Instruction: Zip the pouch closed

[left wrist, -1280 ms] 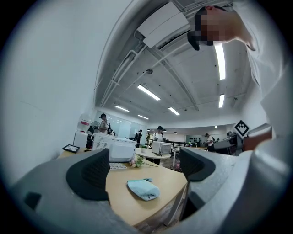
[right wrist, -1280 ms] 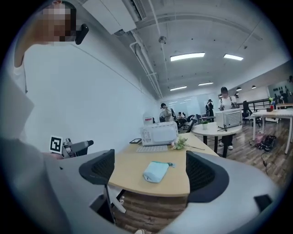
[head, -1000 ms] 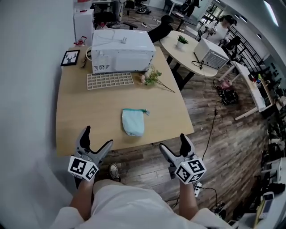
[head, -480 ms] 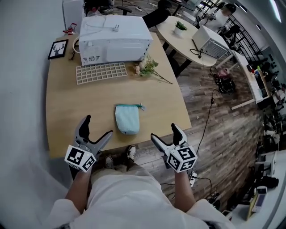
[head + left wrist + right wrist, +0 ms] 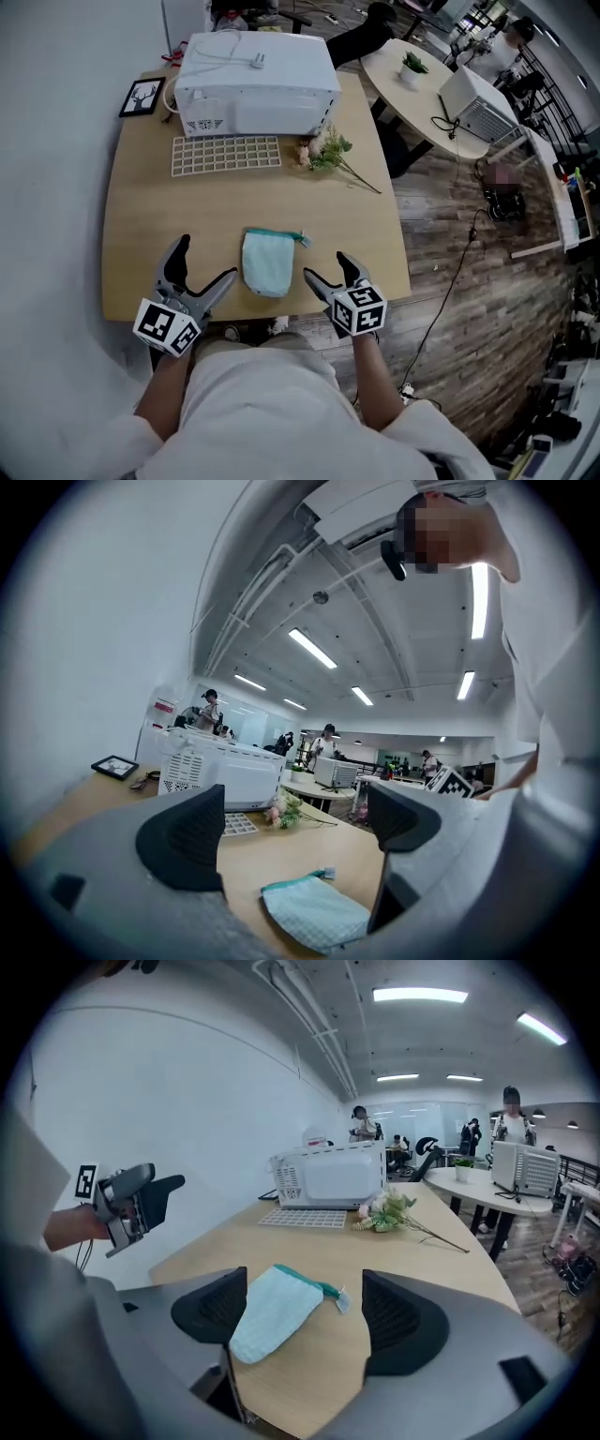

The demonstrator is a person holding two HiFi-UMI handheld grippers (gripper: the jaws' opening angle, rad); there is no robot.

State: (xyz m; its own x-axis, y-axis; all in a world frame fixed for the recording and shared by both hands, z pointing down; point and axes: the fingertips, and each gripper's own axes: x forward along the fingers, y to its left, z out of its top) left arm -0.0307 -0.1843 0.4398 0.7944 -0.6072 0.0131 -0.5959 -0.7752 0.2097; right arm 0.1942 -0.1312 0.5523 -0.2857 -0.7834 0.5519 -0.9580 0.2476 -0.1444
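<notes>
Currently, the pouch (image 5: 268, 262) lies flat near the front edge of the table (image 5: 141, 234), with its teal zip edge pointing away from the person. Its contents are not visible, and whether the zip is open cannot be determined. The left gripper (image 5: 205, 261) stands just left of the pouch, jaws apart, grasping nothing. The right gripper (image 5: 326, 267) stands just right of it. Its jaws have just been closing a little but stand apart; the right gripper view shows the pouch between them, untouched by the pads. Farther back, a grid tray (image 5: 226, 155) lies before a white appliance (image 5: 255, 82); its cells are too small to read. In the left gripper view, one jaw hides part of the pouch.
</notes>
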